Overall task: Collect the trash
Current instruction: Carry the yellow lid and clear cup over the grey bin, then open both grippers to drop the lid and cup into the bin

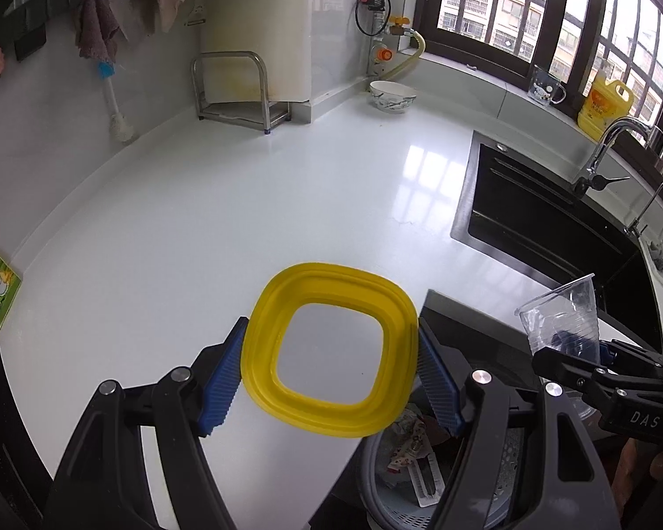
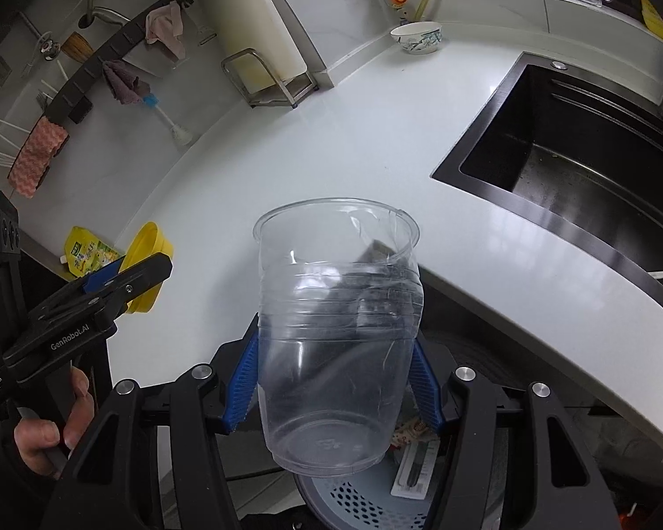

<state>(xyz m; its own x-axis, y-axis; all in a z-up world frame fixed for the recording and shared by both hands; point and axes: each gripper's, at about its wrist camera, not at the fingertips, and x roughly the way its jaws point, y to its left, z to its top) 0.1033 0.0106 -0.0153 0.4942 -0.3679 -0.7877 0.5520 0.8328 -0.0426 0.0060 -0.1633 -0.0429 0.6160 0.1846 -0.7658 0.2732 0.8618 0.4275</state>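
My left gripper is shut on a yellow square plastic lid with an open middle, held over the counter's front edge. It also shows in the right wrist view, edge-on. My right gripper is shut on a clear plastic cup, upright and a little crushed, held above a grey perforated trash basket. The cup also shows in the left wrist view. The basket holds wrappers and a flat packet.
A white counter runs to a black sink with a faucet. A bowl, a metal rack, a glass mug and a yellow bottle stand at the back. A green-yellow pouch lies at the left.
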